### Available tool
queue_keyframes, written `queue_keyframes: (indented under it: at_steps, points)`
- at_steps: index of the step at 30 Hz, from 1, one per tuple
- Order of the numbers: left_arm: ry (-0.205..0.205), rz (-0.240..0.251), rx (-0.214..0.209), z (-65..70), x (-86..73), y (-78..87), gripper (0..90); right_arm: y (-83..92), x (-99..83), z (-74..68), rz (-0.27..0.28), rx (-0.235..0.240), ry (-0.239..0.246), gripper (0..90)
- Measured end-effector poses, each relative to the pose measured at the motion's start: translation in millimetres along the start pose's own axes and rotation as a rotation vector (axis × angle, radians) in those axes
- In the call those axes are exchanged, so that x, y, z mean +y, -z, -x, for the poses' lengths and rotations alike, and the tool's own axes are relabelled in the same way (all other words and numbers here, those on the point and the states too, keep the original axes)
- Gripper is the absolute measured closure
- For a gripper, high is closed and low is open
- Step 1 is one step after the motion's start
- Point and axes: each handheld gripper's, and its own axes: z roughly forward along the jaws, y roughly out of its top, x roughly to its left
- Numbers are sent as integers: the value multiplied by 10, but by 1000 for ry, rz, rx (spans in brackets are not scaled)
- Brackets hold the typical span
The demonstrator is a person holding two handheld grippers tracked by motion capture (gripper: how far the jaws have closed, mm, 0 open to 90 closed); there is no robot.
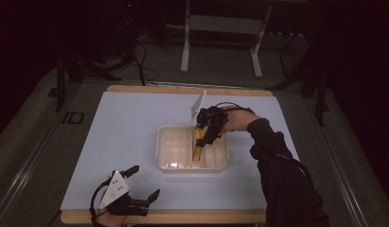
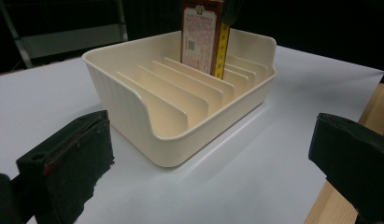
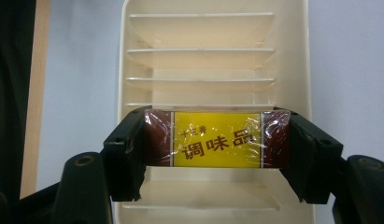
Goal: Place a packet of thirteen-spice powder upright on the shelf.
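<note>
Jaws of right gripper (image 3: 216, 154) around yellow-labelled box (image 3: 216, 139), above tray (image 3: 292, 56).

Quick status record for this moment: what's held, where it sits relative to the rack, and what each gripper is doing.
held item: brown and yellow box, upright, wrapped in clear film
holder: right gripper, jaws shut on the box's two ends
rack: cream divided tray on the white mat
box position: lower part down between two dividers, toward the tray's right side in the high view
left gripper: open, holding nothing, near the table's front edge
</note>
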Motion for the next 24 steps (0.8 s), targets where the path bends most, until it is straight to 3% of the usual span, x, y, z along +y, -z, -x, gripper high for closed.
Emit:
queue_keyframes:
  at_steps: [24]
  points:
    - [1, 1, -6, 3, 2, -14, 0, -175, 0, 36, -24, 20, -16, 317]
